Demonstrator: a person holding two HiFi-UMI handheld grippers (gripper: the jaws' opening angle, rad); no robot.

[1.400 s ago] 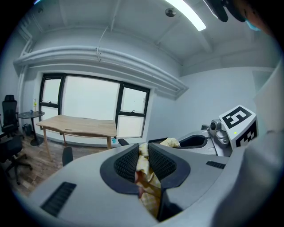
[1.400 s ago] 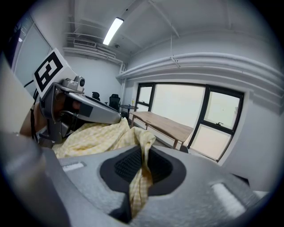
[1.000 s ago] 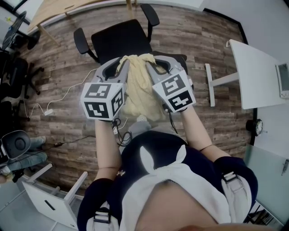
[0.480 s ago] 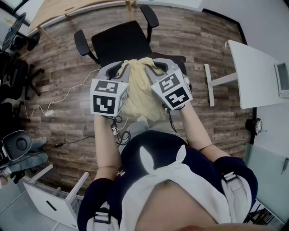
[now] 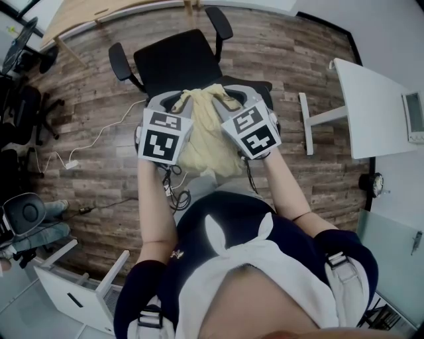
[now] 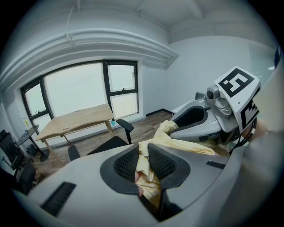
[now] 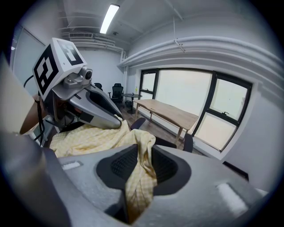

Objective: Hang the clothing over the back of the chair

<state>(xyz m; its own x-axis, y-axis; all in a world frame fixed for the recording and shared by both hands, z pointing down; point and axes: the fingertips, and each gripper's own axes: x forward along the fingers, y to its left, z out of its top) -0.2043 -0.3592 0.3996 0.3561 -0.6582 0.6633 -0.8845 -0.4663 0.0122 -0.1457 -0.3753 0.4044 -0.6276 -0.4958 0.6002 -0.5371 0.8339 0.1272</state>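
Note:
A pale yellow checked garment point(image 5: 207, 136) hangs bunched between my two grippers, above the rear edge of a black office chair point(image 5: 179, 61) with two armrests. My left gripper point(image 5: 180, 100) is shut on one upper edge of the cloth, which is pinched between its ribbed pads point(image 6: 143, 154). My right gripper point(image 5: 222, 100) is shut on the other edge, and the fabric point(image 7: 141, 168) drapes down through its jaws point(image 7: 143, 155). The grippers stand close together, tips almost side by side. The garment hides the chair's back in the head view.
A white desk point(image 5: 371, 109) stands at the right and a wooden table point(image 5: 86, 14) at the far left. Cables point(image 5: 86, 147) trail over the wood floor to the chair's left. Other black chairs point(image 5: 26, 109) and a white cabinet point(image 5: 73, 294) line the left side.
My left gripper has rolled and shifted slightly right and down, so its marker cube now faces up nearer the right one. The right gripper has barely moved. Both still hold the garment.

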